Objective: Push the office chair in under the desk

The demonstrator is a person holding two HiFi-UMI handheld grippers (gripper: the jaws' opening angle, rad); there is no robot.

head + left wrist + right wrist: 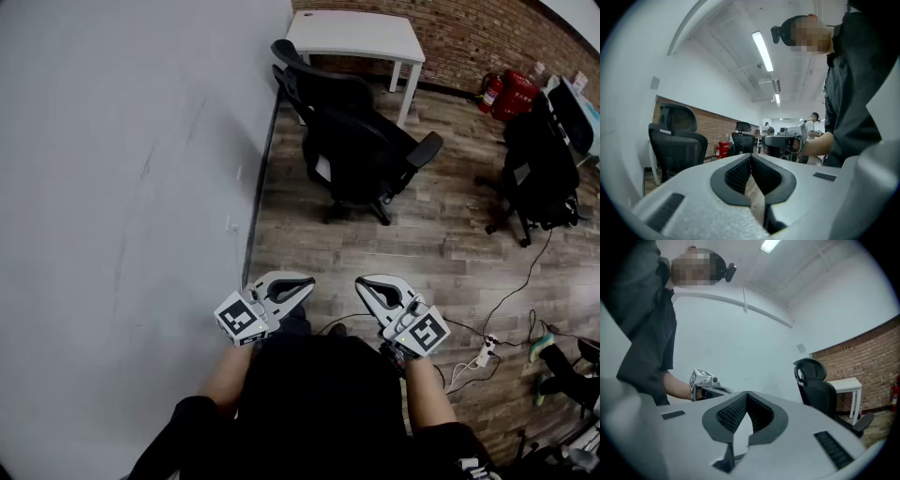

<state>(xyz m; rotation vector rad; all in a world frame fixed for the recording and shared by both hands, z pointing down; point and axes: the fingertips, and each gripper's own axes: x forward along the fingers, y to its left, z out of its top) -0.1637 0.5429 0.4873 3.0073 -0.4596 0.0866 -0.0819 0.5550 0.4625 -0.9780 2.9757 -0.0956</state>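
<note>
A black office chair (354, 150) stands on the wood floor in front of a small white desk (356, 36) by the brick wall, its back turned to the desk. It also shows in the left gripper view as the chair (677, 143) and in the right gripper view as the chair (816, 390) beside the desk (846, 385). My left gripper (305, 282) and right gripper (362, 283) are held close to my body, well short of the chair, tips facing each other. Both are shut with nothing between the jaws.
A white wall (122, 187) runs along the left. A second black chair (539, 173) stands at the right near red fire extinguishers (506, 94). Cables and a power strip (480, 354) lie on the floor at the lower right. People stand far off in the left gripper view.
</note>
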